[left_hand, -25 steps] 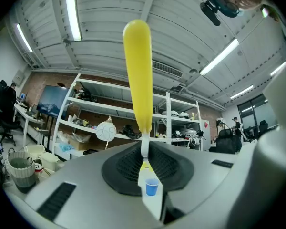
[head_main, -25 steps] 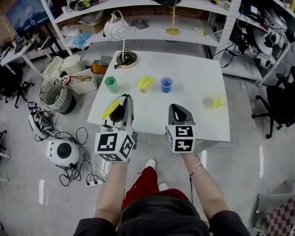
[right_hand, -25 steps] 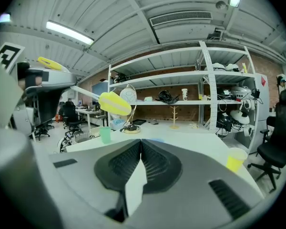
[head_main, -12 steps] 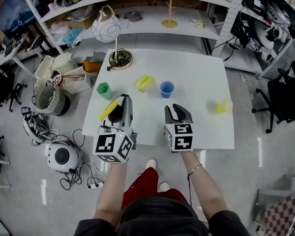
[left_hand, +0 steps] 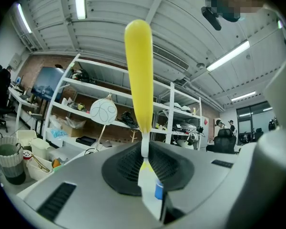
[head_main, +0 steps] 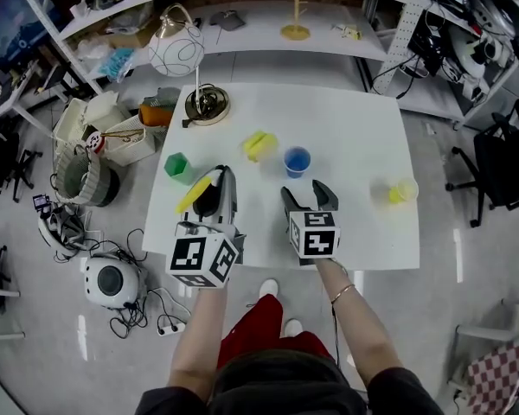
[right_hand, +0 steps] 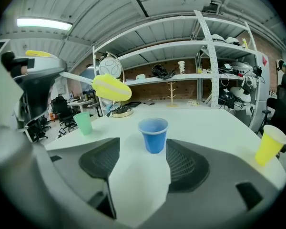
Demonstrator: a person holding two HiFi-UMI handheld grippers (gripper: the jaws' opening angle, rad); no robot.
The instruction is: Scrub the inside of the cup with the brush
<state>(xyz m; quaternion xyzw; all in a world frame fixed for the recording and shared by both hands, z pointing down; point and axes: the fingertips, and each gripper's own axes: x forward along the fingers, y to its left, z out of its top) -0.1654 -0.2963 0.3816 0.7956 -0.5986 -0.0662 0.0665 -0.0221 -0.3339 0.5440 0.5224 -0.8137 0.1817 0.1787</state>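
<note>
While held over the table's (head_main: 355, 119) near edge, L claw (head_main: 218, 180) (left_hand: 150, 178): clenched on brush (head_main: 195, 193) (left_hand: 138, 75) by its thin white neck. The yellow part sticks out past the tips, upward in left gripper view, off to L claw's left in head view.
R claw (head_main: 305, 193) (right_hand: 142, 151): released, jaws wide apart, have just been opening. Nothing between the pads, only bare table shows thru the gap.
Blue cup (head_main: 297, 161) (right_hand: 153, 134): upright on table, straight ahead of R claw, just beyond its tips and in line w/ the gap, not touched. It sits ahead-right of L claw.
Brush vs blue cup: apart. The brush is up off the table, to R claw's left, w/ its yellow end (right_hand: 112, 87) above and left of the cup in right gripper view.
Green cup (head_main: 177, 167) (right_hand: 83, 123): upright, ahead-left of L claw, near table's left edge.
Yellow cup (head_main: 402, 190) (right_hand: 271, 144): upright, well to R claw's right, near right edge.
Yellow thing (head_main: 258, 143): on table ahead of L claw, just left of blue cup. Can't tell what it is.
Lamp (head_main: 177, 50): far-left corner, well ahead of L claw.
</note>
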